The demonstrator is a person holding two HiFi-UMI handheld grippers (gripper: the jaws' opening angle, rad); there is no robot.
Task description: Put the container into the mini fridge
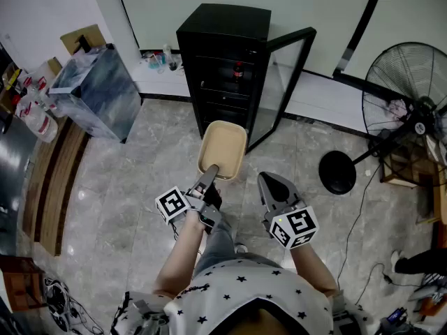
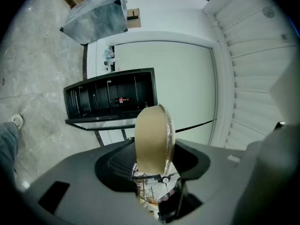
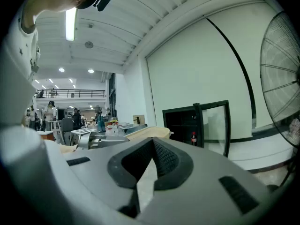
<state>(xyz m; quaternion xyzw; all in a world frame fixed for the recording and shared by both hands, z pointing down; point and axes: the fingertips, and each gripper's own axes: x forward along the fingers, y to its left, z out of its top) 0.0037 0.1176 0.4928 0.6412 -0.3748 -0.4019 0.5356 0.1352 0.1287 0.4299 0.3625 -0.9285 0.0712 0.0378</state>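
Observation:
A beige lidded container point(image 1: 223, 149) hangs in the air in front of the black mini fridge point(image 1: 225, 54). My left gripper point(image 1: 210, 176) is shut on its near rim. In the left gripper view the container point(image 2: 153, 135) stands edge-on between the jaws, and the fridge point(image 2: 111, 100) lies beyond it with a small red bottle point(image 2: 123, 100) on a shelf. The fridge's glass door point(image 1: 281, 82) is swung open to the right. My right gripper point(image 1: 269, 184) hovers to the right of the container, shut and empty. In the right gripper view its jaws point(image 3: 150, 146) meet at the tips, facing the fridge point(image 3: 187, 124).
A standing fan point(image 1: 412, 96) with a round base point(image 1: 338, 172) is at the right. A foil-wrapped box point(image 1: 94, 93) and wooden boards point(image 1: 59, 176) lie at the left. Bottles point(image 1: 159, 59) stand by the wall beside the fridge. The floor is grey tile point(image 1: 140, 180).

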